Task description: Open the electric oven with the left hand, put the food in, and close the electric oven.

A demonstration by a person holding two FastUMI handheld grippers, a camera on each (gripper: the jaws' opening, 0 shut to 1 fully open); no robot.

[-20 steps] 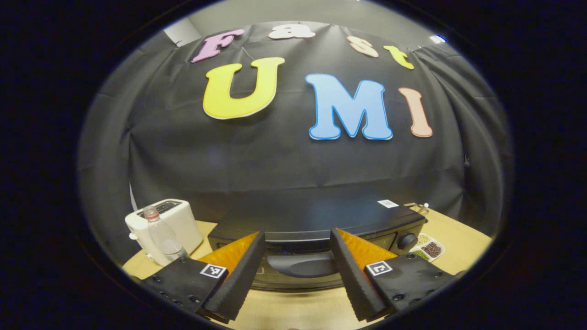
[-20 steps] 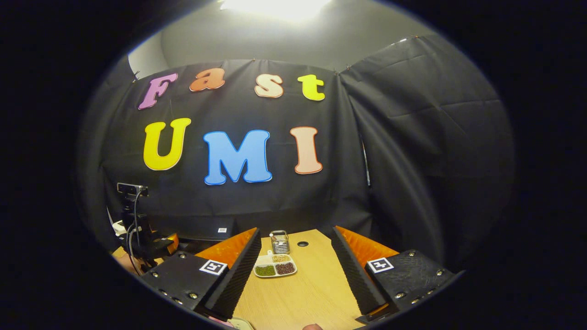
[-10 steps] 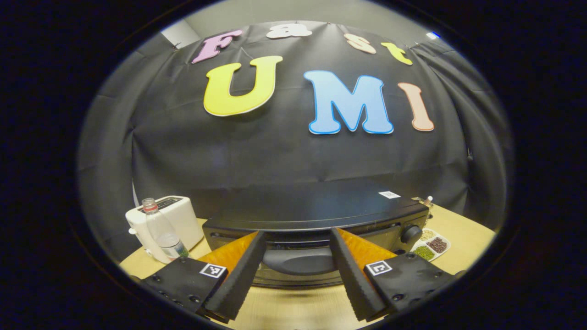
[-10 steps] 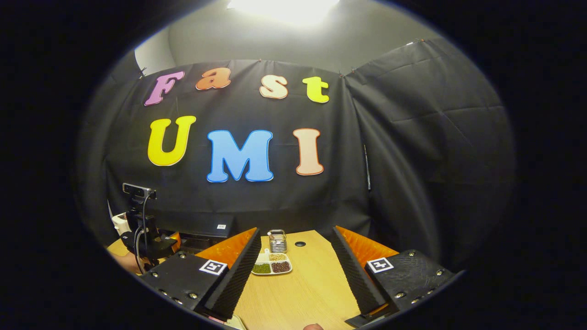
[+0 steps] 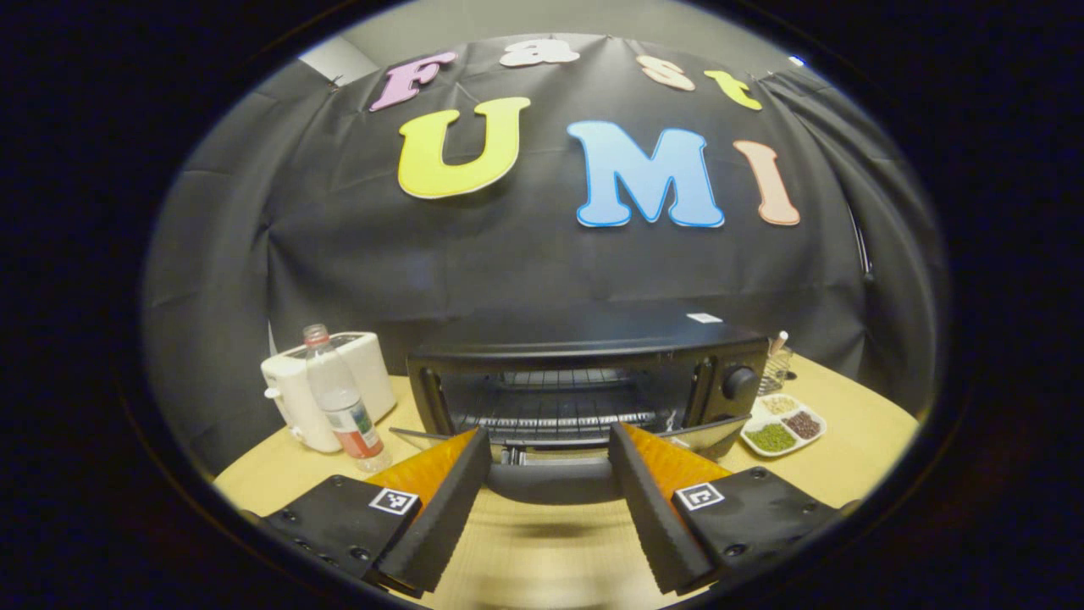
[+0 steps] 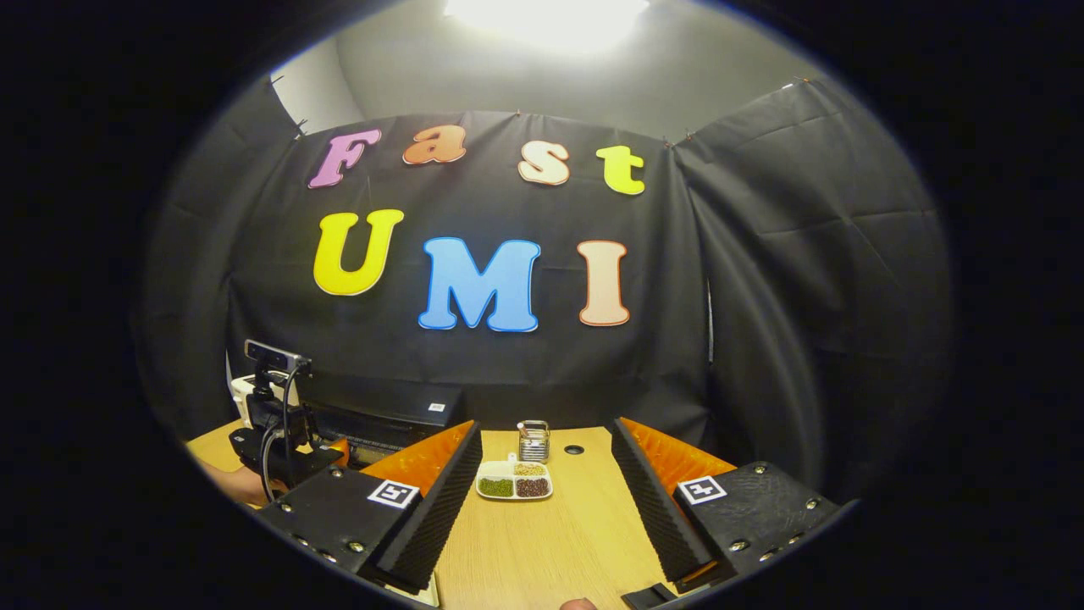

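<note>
— Two claws here; how do they stand?
— Left claw (image 5: 549, 500) is spread, its fingers either side of the door handle (image 5: 550, 485), though whether they touch it I can't tell. Right claw (image 6: 546, 500) is spread over the bench (image 6: 542, 542), holding nothing.
— And the oven (image 5: 584, 373)?
— On the bench, door (image 5: 711, 434) swung down, rack (image 5: 550, 405) bare. Toaster (image 5: 326, 385) and bottle (image 5: 339, 402) stand beside it on one side, a sectioned dish (image 5: 783, 424) on the other.

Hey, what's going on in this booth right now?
A person is opening the electric oven. The left claw straddles the door handle, and the door is swung down, showing the wire rack. The right claw hangs open and empty above the table, facing a divided dish of food.
</note>
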